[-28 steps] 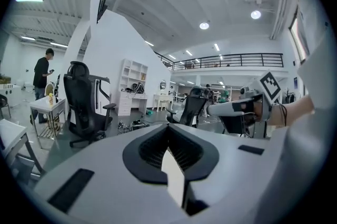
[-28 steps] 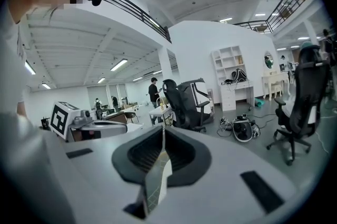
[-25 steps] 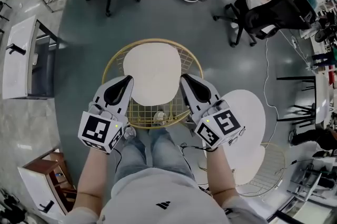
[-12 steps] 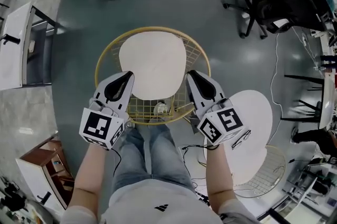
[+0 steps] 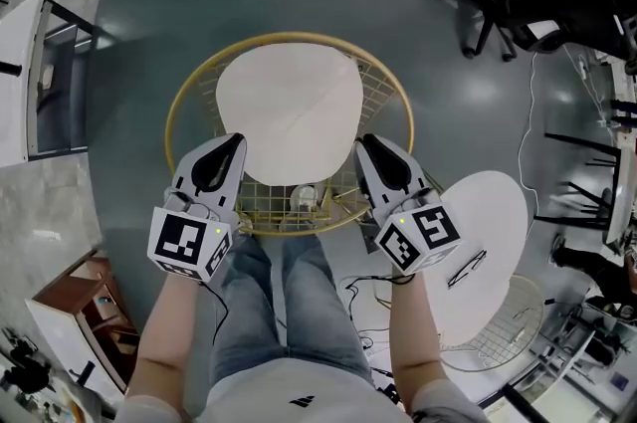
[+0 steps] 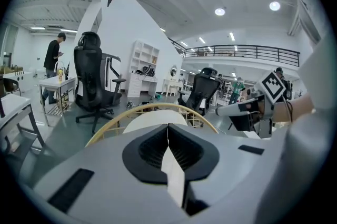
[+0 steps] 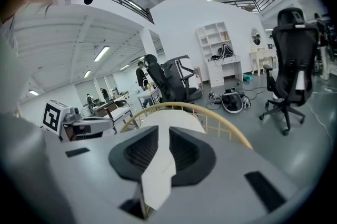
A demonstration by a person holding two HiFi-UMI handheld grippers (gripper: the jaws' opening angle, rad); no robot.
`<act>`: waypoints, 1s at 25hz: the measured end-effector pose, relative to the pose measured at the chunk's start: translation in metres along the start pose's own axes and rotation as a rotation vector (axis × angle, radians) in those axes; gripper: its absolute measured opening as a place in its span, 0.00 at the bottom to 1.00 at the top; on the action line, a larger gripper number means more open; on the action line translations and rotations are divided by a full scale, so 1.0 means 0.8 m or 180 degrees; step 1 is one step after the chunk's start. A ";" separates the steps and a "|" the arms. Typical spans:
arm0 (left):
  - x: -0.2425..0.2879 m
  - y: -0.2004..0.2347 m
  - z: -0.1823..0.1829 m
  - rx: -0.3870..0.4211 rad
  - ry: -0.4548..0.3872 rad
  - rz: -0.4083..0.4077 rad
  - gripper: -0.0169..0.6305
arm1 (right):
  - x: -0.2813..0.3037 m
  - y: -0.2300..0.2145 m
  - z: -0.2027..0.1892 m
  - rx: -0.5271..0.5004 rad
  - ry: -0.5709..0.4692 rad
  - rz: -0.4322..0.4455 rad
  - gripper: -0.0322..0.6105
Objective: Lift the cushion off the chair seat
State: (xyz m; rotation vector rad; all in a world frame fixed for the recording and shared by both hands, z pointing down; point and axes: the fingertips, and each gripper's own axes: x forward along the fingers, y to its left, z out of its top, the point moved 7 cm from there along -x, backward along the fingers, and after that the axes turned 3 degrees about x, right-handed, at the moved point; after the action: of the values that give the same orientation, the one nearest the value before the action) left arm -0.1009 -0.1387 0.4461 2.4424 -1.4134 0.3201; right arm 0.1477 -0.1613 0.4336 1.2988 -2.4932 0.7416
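Note:
A cream cushion (image 5: pixel 289 112) lies flat on the seat of a round gold wire chair (image 5: pixel 179 107). My left gripper (image 5: pixel 235 140) hangs at the cushion's near left edge, jaws shut with nothing in them. My right gripper (image 5: pixel 364 142) is at the near right edge, and its jaws are opening with a narrow gap between the pads. In the left gripper view the cushion (image 6: pixel 152 122) lies just past the shut left gripper (image 6: pixel 168 130). In the right gripper view the cushion (image 7: pixel 171 120) shows beyond the right gripper (image 7: pixel 162 136). Nothing is gripped.
A second wire chair with a white cushion (image 5: pixel 483 242) stands close at the right. Black office chairs (image 5: pixel 542 3) are at the back right, and a white desk (image 5: pixel 25 83) is at the left. A wooden cabinet (image 5: pixel 85 302) sits near left. The person's legs (image 5: pixel 279 302) reach the chair's front rim.
Both grippers have come down toward the seat, and the chair and cushion now look larger. Each gripper still flanks the cushion's near edge.

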 end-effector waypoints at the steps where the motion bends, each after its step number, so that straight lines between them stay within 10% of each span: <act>1: 0.003 0.004 -0.008 -0.0004 0.0018 0.0022 0.04 | 0.004 -0.004 -0.006 0.0005 0.0016 -0.0014 0.15; 13: 0.038 0.030 -0.089 -0.0010 0.0236 0.0084 0.05 | 0.048 -0.042 -0.069 0.0029 0.0138 -0.0116 0.15; 25: 0.058 0.058 -0.142 -0.0005 0.0505 0.0209 0.26 | 0.065 -0.080 -0.100 0.0139 0.0198 -0.0217 0.17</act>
State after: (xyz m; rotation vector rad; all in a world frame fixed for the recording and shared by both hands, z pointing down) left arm -0.1230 -0.1562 0.5745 2.3159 -1.4262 0.5153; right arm 0.1679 -0.1855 0.5440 1.3471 -2.3844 0.8121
